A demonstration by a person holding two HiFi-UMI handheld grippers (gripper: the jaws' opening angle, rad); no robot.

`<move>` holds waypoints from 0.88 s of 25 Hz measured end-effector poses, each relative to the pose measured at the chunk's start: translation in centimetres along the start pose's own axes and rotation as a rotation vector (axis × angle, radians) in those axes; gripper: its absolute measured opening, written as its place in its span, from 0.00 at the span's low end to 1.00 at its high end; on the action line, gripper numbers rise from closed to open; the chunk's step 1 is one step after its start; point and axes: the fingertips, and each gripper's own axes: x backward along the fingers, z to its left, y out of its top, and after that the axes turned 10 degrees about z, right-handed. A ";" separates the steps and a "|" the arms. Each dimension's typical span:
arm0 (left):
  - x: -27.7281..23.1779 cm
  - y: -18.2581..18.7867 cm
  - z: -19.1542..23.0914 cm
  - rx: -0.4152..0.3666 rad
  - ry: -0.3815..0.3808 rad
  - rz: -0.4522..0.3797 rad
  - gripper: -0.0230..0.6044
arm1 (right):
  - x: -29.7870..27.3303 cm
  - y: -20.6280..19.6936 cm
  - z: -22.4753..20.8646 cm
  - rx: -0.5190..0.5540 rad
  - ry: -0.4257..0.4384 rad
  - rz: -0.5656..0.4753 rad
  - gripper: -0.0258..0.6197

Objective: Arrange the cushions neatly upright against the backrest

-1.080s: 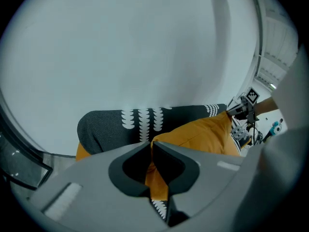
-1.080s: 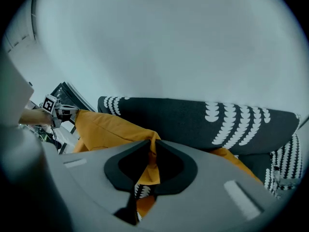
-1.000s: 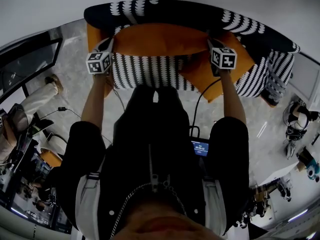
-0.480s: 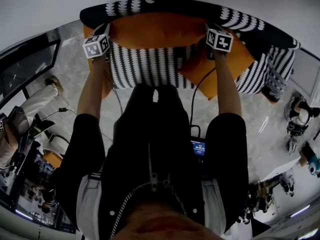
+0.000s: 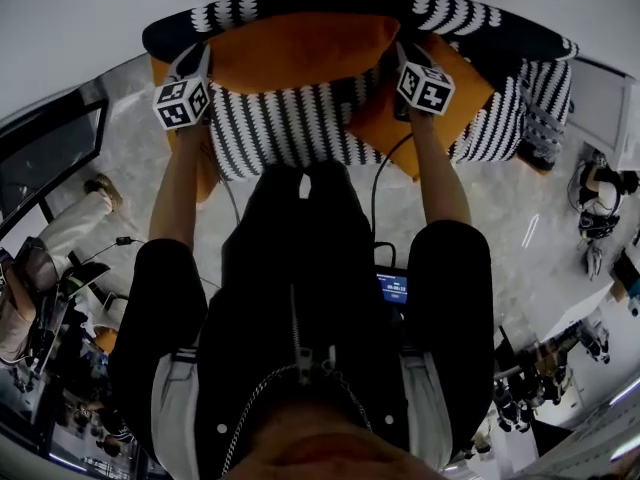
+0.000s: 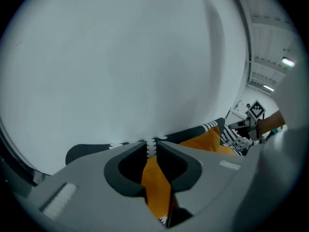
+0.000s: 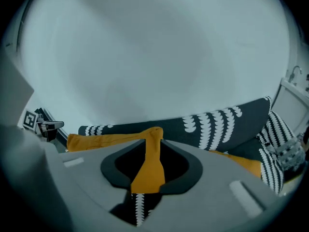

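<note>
A large orange cushion [image 5: 300,53] stands along the backrest [image 5: 340,0] of a black-and-white patterned sofa. My left gripper [image 5: 195,60] holds its left top corner and my right gripper [image 5: 400,53] its right top corner. In the left gripper view, orange fabric [image 6: 154,187] fills the narrow gap of the left gripper [image 6: 152,153]. In the right gripper view, the cushion corner [image 7: 149,168] sticks up through the right gripper [image 7: 149,149] and touches both sides. Both sets of jaws have just been opening, with the cushion still between them. A second orange cushion [image 5: 450,108] lies tilted on the seat at the right.
The striped seat [image 5: 290,128] lies under the cushion. Another orange cushion [image 5: 205,168] shows at the sofa's left end. A white wall rises behind the backrest [image 7: 217,124]. A seated person's legs [image 5: 60,208] are on the floor at left, and equipment [image 5: 600,198] stands at right.
Both grippers have risen towards the top of the backrest, carrying the cushion's upper edge up with them. The cushion now stands higher against the backrest.
</note>
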 end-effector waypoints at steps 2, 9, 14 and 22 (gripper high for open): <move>0.6 -0.9 -1.8 -0.054 -0.042 0.003 0.14 | 1.8 -2.9 1.0 0.008 -0.013 -0.011 0.16; 1.6 -4.3 -10.3 -0.225 -0.208 0.024 0.05 | 10.2 -12.5 -0.7 0.014 -0.140 -0.030 0.05; 1.9 -6.1 -16.1 -0.288 -0.309 0.056 0.05 | 14.9 -17.1 -2.5 -0.047 -0.201 -0.050 0.04; 2.9 -8.8 -29.5 -0.428 -0.444 0.105 0.05 | 22.4 -23.6 -6.6 -0.111 -0.222 -0.107 0.05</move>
